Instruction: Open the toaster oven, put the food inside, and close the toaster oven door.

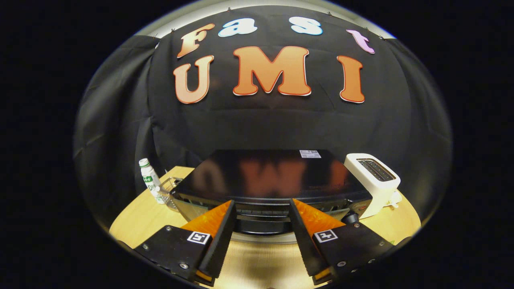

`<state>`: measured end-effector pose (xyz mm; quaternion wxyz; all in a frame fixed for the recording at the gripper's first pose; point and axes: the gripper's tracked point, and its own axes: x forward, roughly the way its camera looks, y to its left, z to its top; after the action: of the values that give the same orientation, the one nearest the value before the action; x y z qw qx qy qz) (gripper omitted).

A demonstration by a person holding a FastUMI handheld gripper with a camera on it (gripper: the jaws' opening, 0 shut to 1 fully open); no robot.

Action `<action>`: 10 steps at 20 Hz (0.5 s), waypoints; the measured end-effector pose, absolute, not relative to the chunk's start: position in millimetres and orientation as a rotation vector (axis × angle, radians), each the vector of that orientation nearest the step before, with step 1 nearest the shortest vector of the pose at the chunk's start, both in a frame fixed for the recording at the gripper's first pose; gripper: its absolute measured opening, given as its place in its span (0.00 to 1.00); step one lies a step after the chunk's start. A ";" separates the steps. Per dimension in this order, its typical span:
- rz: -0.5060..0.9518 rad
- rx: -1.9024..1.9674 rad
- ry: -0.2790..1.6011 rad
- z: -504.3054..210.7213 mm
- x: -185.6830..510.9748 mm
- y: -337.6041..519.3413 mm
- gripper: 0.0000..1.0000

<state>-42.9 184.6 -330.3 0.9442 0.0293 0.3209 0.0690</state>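
A black toaster oven [265, 172] stands on the wooden table [136, 216], seen from above and in front, with its glossy top facing me. My gripper [262, 202] is open, its fingers spread wide over the oven's upper front edge. The dark door handle [263, 225] lies between the fingers, and neither finger touches it. I cannot tell whether the door is fully shut; a glassy pane shows at its left end.
A white pop-up toaster [375, 180] stands close against the oven's right side. A small white bottle with a green label [149, 178] and a clear glass container [168, 192] sit at the oven's left. Black cloth walls the booth behind.
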 end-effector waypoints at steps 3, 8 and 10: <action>0.192 0.053 0.709 -332.6 -67.4 186.3 0.78; 0.289 0.100 0.830 -340.4 -116.2 190.8 0.78; 0.318 0.150 0.912 -354.2 -138.8 193.6 0.78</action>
<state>-138.8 193.6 -354.2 0.8829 0.0720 0.4381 0.1527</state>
